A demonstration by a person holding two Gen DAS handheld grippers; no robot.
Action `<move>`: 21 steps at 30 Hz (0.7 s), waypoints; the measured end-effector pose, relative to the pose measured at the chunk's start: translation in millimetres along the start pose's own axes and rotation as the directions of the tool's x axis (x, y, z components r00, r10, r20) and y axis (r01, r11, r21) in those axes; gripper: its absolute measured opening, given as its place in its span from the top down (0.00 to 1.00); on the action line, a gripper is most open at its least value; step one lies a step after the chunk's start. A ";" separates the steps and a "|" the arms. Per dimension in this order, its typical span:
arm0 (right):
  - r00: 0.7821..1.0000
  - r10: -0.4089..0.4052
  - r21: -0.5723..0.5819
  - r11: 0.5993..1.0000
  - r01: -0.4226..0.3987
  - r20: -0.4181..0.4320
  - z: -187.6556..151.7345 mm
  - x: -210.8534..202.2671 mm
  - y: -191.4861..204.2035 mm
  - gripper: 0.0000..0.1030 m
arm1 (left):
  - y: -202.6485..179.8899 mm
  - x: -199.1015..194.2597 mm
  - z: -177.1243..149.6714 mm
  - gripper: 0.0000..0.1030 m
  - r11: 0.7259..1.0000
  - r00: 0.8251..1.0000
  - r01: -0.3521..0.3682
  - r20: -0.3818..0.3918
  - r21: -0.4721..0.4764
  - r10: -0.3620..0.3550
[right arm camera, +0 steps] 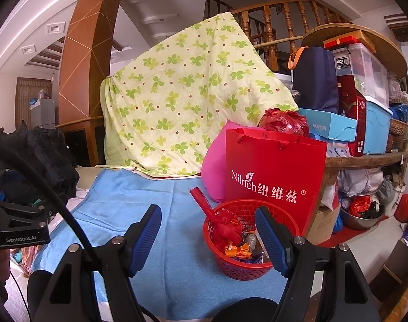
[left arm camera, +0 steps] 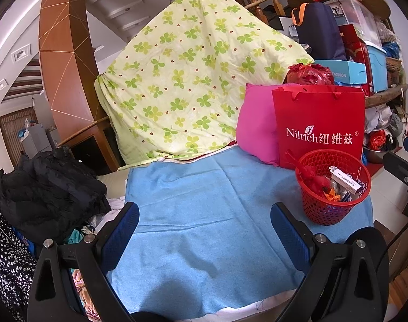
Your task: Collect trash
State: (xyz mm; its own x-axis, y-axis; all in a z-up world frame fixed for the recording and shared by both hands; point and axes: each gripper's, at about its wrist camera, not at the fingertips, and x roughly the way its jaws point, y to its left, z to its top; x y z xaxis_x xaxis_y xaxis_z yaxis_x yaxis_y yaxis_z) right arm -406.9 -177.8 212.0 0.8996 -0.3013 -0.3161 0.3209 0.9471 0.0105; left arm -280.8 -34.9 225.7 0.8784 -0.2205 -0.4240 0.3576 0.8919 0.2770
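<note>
A small red mesh basket [left arm camera: 330, 209] [right arm camera: 230, 265] stands on a blue towel [left arm camera: 204, 214] [right arm camera: 139, 204] at its right side. It holds trash: a red net pouch [right arm camera: 225, 228], orange wrappers [right arm camera: 237, 249] and a white carton [left arm camera: 344, 181]. My left gripper [left arm camera: 205, 226] is open and empty above the bare towel, left of the basket. My right gripper [right arm camera: 208, 230] is open and empty just above the basket's near left rim. The left gripper's body shows at the left edge of the right wrist view [right arm camera: 16, 222].
A red Nilrich paper bag [left arm camera: 320, 123] [right arm camera: 273, 177] and a pink cushion [left arm camera: 255, 128] stand right behind the basket. A clover-print quilt [left arm camera: 193, 80] hangs behind. Black clothes [left arm camera: 45, 187] lie left. Stacked boxes [right arm camera: 364, 102] fill shelves on the right.
</note>
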 end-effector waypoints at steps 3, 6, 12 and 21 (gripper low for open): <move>1.000 -0.004 -0.001 1.000 0.004 0.000 0.7 0.5 -1.2 0.27 | -0.7 0.5 -2.4 0.05 1.000 1.000 0.004 -0.003 0.001 -0.004; 1.000 -0.003 -0.001 1.000 0.003 -0.001 1.0 1.3 -2.3 0.27 | -1.0 0.8 -2.6 0.05 1.000 1.000 0.006 -0.002 0.001 -0.006; 1.000 -0.001 0.000 1.000 0.001 0.000 1.2 1.6 -3.4 0.27 | -2.1 0.6 -3.0 0.05 1.000 1.000 0.005 -0.002 0.001 -0.005; 1.000 0.001 -0.001 1.000 -0.001 0.001 2.1 2.5 -5.4 0.27 | -3.3 0.6 -3.0 0.05 1.000 1.000 0.005 -0.001 0.001 -0.005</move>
State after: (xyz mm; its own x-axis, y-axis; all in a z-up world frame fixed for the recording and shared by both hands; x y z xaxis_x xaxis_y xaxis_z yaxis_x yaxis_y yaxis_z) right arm -405.8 -184.0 213.1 0.9001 -0.3005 -0.3156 0.3199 0.9474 0.0101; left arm -282.4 -36.8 222.0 0.8763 -0.2246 -0.4263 0.3623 0.8903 0.2757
